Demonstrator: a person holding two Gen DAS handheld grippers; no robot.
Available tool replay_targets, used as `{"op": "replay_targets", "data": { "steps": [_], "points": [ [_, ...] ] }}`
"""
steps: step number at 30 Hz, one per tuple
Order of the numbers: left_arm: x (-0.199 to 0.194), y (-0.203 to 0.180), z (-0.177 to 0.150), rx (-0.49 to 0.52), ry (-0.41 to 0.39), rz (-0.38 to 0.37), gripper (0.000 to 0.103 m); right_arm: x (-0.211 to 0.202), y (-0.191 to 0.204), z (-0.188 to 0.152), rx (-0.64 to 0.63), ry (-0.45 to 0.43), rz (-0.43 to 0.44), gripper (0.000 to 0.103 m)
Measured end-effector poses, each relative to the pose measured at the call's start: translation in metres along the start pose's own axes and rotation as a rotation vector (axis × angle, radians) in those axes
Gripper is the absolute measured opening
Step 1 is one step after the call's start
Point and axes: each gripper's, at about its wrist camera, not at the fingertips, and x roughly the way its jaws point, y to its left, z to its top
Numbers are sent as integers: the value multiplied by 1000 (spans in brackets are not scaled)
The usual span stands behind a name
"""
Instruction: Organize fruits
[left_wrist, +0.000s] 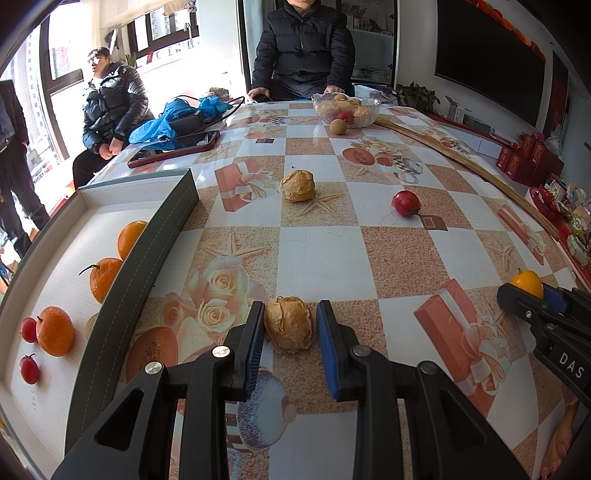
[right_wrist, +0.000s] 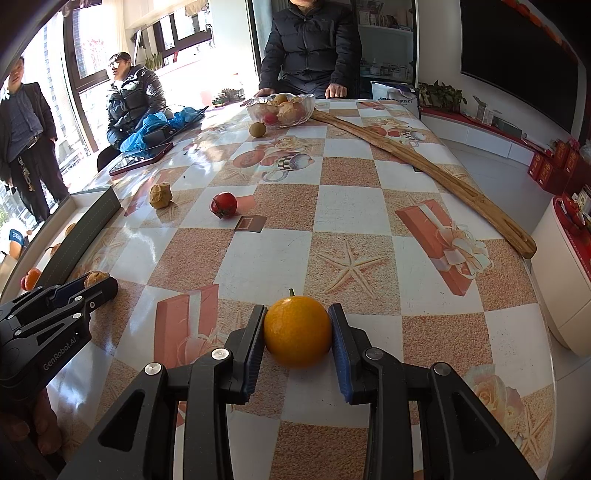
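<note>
My left gripper (left_wrist: 290, 325) has its jaws around a tan, papery wrinkled fruit (left_wrist: 289, 323) on the table; a small gap shows on the right side, so it is open. My right gripper (right_wrist: 297, 332) is shut on an orange (right_wrist: 297, 331) that rests on the table; it also shows in the left wrist view (left_wrist: 527, 282). A white tray (left_wrist: 92, 199) at the left holds three oranges (left_wrist: 54, 331) and two small red fruits (left_wrist: 28, 369). A second tan fruit (left_wrist: 298, 185) and a red tomato (left_wrist: 406, 203) lie further back.
A glass bowl (left_wrist: 371, 107) with fruit stands at the far edge, a brown round fruit (left_wrist: 338, 126) in front of it. A long wooden stick (right_wrist: 424, 162) lies along the right side. A phone (left_wrist: 173, 147) and blue cloth lie back left. People sit behind the table.
</note>
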Motion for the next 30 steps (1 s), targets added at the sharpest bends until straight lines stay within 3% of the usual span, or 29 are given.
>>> {"op": "replay_targets", "data": {
  "steps": [30],
  "points": [
    [0,0,-1,0,0,0,31,1,4,0,-17,4,-19,35]
  ]
}}
